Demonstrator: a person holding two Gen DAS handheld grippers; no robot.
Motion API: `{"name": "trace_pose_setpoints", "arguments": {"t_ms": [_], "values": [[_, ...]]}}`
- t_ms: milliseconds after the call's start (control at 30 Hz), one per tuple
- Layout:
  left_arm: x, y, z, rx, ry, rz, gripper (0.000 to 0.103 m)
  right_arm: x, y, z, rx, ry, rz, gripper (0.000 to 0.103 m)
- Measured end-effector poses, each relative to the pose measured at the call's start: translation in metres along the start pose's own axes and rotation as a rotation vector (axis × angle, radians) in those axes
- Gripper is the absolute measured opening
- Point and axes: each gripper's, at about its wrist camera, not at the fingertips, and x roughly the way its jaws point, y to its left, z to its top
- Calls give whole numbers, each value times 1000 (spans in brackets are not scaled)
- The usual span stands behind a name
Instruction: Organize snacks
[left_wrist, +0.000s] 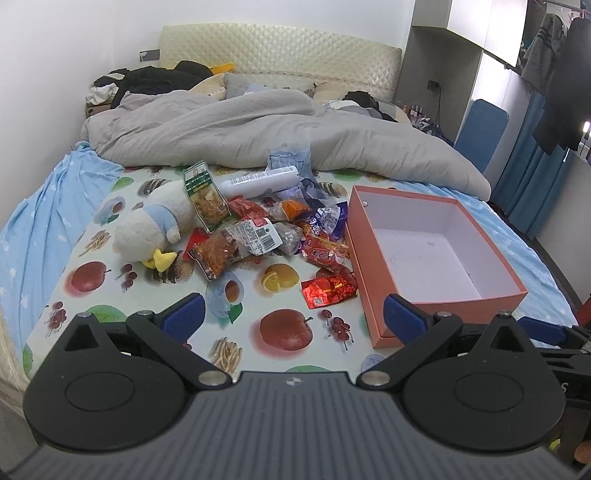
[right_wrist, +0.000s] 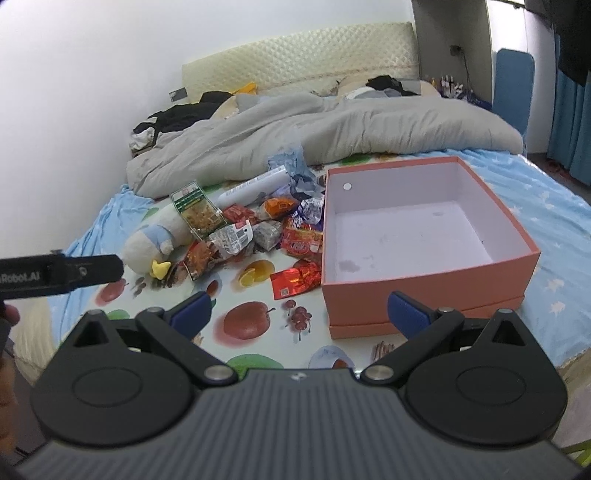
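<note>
A: Both grippers, left gripper (left_wrist: 293, 314) and right gripper (right_wrist: 299, 310), hang spread and empty. Snacks (left_wrist: 258, 236) lie heaped just left of the box (right_wrist: 424, 291) (nothing inside).

B: We judge the red wrapper (right_wrist: 295, 280) nearest; pinch its edge.

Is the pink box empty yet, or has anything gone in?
Empty. The box shows only its bare white floor in both views, with faint marks on it; the snacks all lie on the bed to its left.

Heaped snack packets (left_wrist: 258, 236), beside open empty orange box (left_wrist: 373, 258)
</note>
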Motion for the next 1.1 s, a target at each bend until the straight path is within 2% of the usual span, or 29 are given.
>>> {"name": "trace_pose_setpoints", "arguments": {"t_ms": [267,400,533,667,767,833,933,1067,1100], "values": [[4,3,-2,-8,7,2,103,2,3,-2,-18,-12,17,103],[8,4,-1,3,9,3,103,5,9,-5,-56,-29,-53,103],[10,6,-1,7,2,5,103,11,4,-6,-11,-27,-10,103],[18,12,0,6,13,30,103,17,10,-7,-28,-33,-25,103],[24,20,1,-7,22,33,103,28,18,-4,-53,-16,-1,103],[27,25,2,-5,20,48,103,36,25,0,-78,-17,15,97],[29,37,4,-33,5,67,103,43,34,5,-111,-56,25,97],[36,54,7,-67,11,56,103,55,44,7,-130,-83,65,96],[39,57,8,-65,13,66,103,58,45,6,-121,-90,67,88]]}}
